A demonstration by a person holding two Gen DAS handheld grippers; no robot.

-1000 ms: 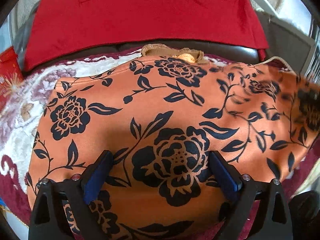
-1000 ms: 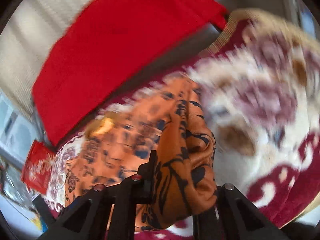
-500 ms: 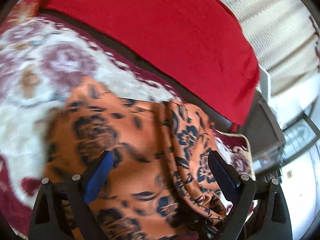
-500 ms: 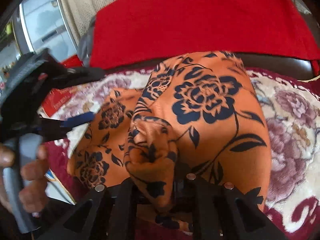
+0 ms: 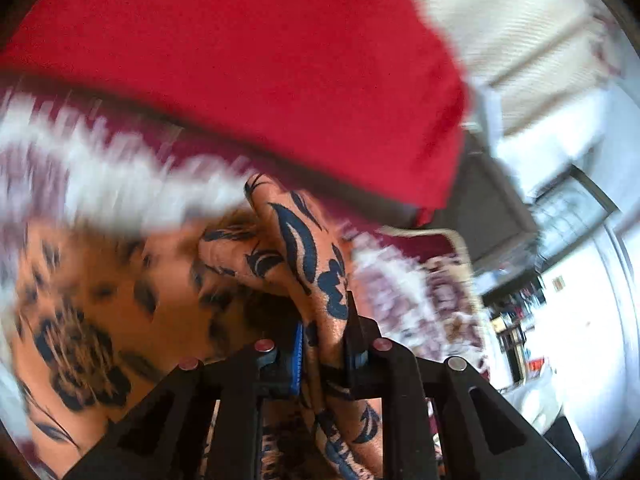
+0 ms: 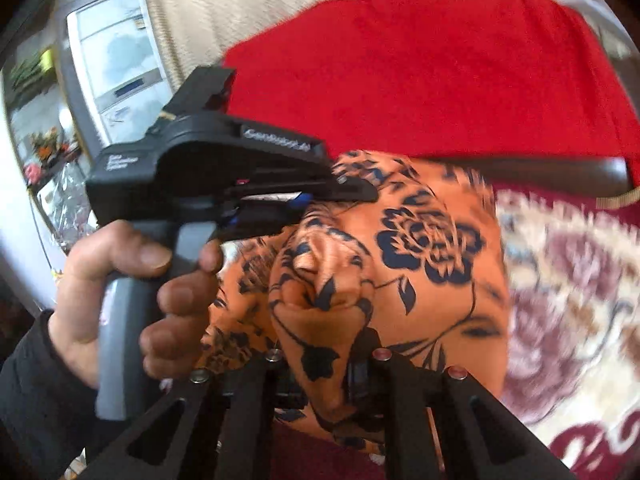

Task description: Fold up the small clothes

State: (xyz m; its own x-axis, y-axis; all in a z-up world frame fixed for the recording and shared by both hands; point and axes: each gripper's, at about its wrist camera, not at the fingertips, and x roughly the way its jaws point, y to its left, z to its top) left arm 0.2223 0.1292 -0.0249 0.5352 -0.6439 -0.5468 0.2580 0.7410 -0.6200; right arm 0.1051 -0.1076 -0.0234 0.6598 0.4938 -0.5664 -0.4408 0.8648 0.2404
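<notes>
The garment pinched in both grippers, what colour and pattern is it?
Orange garment with a dark navy floral print of roses and leaves, clearest in the right wrist view.

So we've got two fisheye cams, one on each handheld gripper, both looking forward along the fingers and tilted down a bit. Left wrist view sits right on top of the orange floral cloth (image 5: 304, 264), which fills 6 to 9 o'clock; the red cushion (image 5: 240, 72) runs 10 to 2, the room at 3. Right wrist view is just as close, with the same cloth (image 6: 420, 248) at center and the cushion (image 6: 420, 68) at 12 to 2. It also catches the left gripper (image 6: 336, 196) at 9 to 10. Both share cloth, cushion and the patterned blanket (image 6: 568, 280).
</notes>
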